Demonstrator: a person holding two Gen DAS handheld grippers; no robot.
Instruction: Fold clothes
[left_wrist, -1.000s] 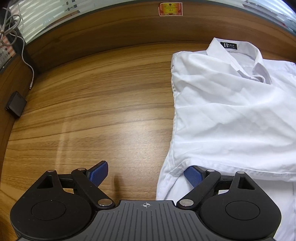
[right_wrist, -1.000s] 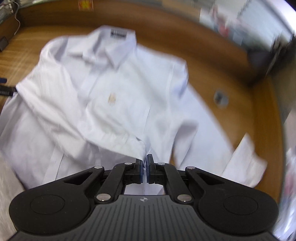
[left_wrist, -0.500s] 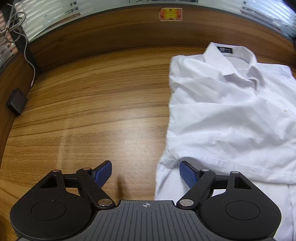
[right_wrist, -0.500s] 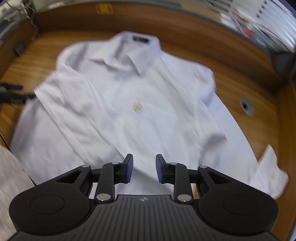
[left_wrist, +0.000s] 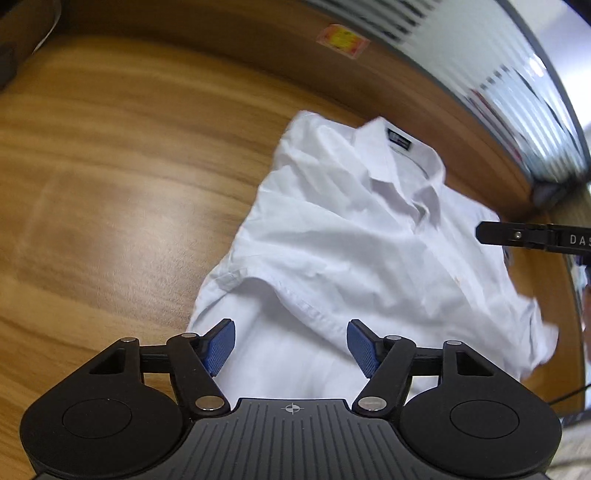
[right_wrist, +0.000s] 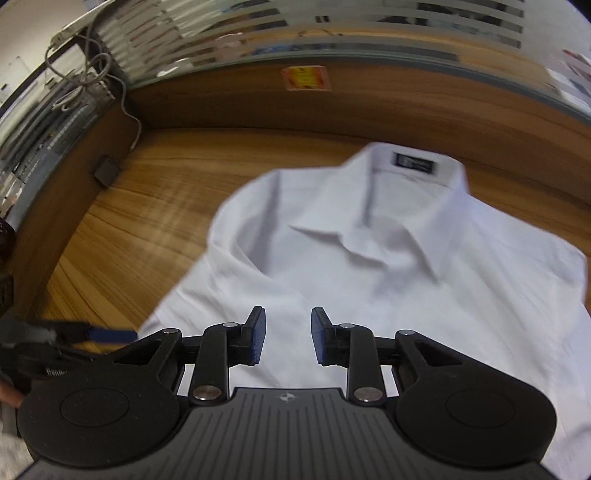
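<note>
A white collared shirt (left_wrist: 351, 251) lies front up on the wooden table (left_wrist: 110, 166), its collar with a dark label (right_wrist: 413, 162) at the far end. A sleeve is folded across its left side. My left gripper (left_wrist: 290, 343) is open just above the shirt's lower left part, with nothing between its blue pads. My right gripper (right_wrist: 288, 332) hangs open over the shirt's (right_wrist: 424, 295) chest, below the collar, and holds nothing. Its black finger (left_wrist: 517, 236) shows at the right edge of the left wrist view. The left gripper's blue fingertip (right_wrist: 110, 335) shows at the left in the right wrist view.
A raised wooden ledge with a red-and-yellow sticker (right_wrist: 304, 77) runs along the table's back. A small black box (right_wrist: 106, 170) and loose cables (right_wrist: 81, 81) sit at the far left corner. Bare wood lies left of the shirt.
My right gripper opened, let go of the shirt fabric and moved up toward the collar. My left gripper shifted right, over the shirt's lower left part, and stayed open.
</note>
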